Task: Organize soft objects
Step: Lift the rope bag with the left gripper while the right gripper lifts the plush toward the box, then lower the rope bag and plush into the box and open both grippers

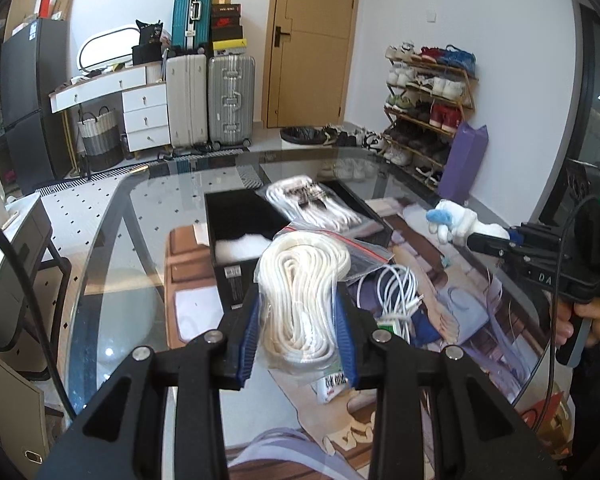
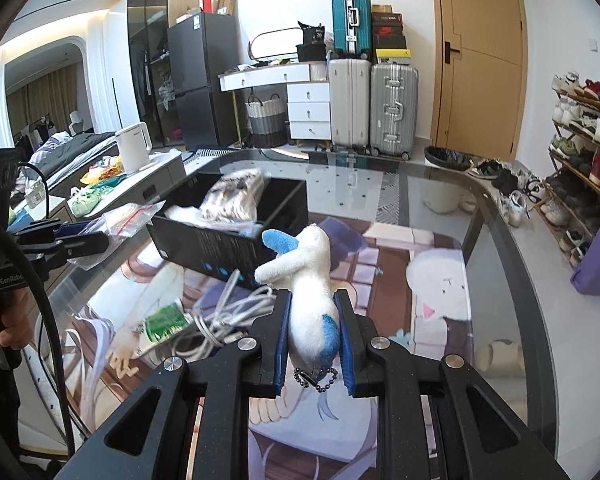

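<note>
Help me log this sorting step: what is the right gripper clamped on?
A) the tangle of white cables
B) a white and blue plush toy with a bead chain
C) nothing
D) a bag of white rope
B: in the right wrist view, the right gripper pinches the white and blue plush toy between its blue pads, with the bead chain dangling below; the bagged rope sits in the left gripper.

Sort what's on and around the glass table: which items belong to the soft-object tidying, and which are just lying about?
Job:
- bagged white rope, in left gripper
- plush toy, in right gripper
- black box
- bagged cords inside it

Lying about:
- loose white cable
- suitcases
- shoe rack
</note>
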### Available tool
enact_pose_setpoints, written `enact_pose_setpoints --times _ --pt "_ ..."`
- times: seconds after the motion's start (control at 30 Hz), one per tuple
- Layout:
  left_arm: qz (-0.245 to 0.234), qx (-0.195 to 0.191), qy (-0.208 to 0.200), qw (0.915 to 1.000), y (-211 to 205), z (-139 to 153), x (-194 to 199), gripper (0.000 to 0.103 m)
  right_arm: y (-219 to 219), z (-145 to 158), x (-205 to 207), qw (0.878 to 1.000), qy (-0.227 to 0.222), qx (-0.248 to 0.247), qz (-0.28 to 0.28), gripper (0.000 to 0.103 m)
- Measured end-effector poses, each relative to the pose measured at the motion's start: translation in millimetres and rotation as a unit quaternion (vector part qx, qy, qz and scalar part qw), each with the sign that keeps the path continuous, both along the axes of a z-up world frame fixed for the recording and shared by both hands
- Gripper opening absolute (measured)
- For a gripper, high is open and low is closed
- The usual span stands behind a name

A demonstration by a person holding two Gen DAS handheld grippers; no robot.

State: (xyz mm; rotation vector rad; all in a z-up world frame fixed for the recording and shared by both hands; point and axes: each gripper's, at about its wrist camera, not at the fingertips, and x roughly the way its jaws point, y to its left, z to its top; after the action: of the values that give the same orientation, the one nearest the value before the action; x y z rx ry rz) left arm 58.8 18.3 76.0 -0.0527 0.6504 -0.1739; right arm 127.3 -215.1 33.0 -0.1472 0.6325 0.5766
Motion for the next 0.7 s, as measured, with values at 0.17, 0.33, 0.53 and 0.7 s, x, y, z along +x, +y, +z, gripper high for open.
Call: enact_pose_setpoints --times 0.17,0.33,0.53,0.7 --pt "0.016 0.003 -0.006 0.9999 3 4 9 0.033 11 11 0 1.000 -0.013 0.002 0.013 0.021" --pt "0.024 0.005 -0.012 0.9996 2 7 18 0.033 23 22 4 0.999 -0.023 0.003 0.027 0.021" --pt "0.032 0.012 -0.016 0.9993 3 9 27 0.033 35 32 11 0.999 -0.032 0.000 0.044 0.021" --pt "0.045 0.025 -0.013 0.9986 1 9 38 0.033 47 38 21 0.998 -0.037 -0.002 0.055 0.021"
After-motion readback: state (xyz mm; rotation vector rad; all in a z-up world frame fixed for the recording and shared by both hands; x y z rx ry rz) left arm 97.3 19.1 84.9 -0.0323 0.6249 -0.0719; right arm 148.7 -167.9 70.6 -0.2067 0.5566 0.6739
